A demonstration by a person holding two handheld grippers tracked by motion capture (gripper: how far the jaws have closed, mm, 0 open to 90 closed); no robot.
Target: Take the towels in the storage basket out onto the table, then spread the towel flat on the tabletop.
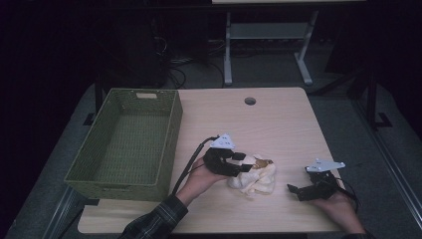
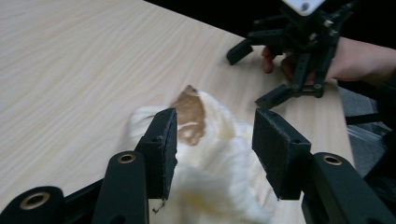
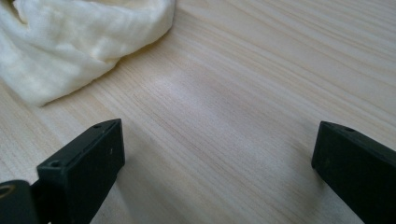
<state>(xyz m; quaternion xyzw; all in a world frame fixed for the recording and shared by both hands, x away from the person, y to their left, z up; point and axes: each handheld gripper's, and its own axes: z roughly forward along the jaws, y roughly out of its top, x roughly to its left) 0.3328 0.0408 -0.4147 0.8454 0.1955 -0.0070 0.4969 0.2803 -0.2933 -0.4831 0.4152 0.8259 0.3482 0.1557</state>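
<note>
A crumpled cream cloth (image 1: 256, 181) with a tan patch lies on the wooden table (image 1: 278, 124), near the front edge. My left gripper (image 1: 243, 163) is at the cloth's left side. In the left gripper view its jaws stand open on either side of the cloth (image 2: 215, 144), with the tan patch beside the left jaw. My right gripper (image 1: 297, 191) rests open low over bare table, right of the cloth. In the right gripper view the cloth (image 3: 70, 42) lies at the upper left, apart from the jaws. The right gripper (image 2: 254, 74) also shows beyond the cloth in the left gripper view.
An empty green woven basket (image 1: 119, 191) stands on the table's left side, overhanging its left edge. A round cable hole (image 1: 250, 101) sits near the far edge. Bare wood lies behind the cloth. Desk legs and cables stand on the floor beyond.
</note>
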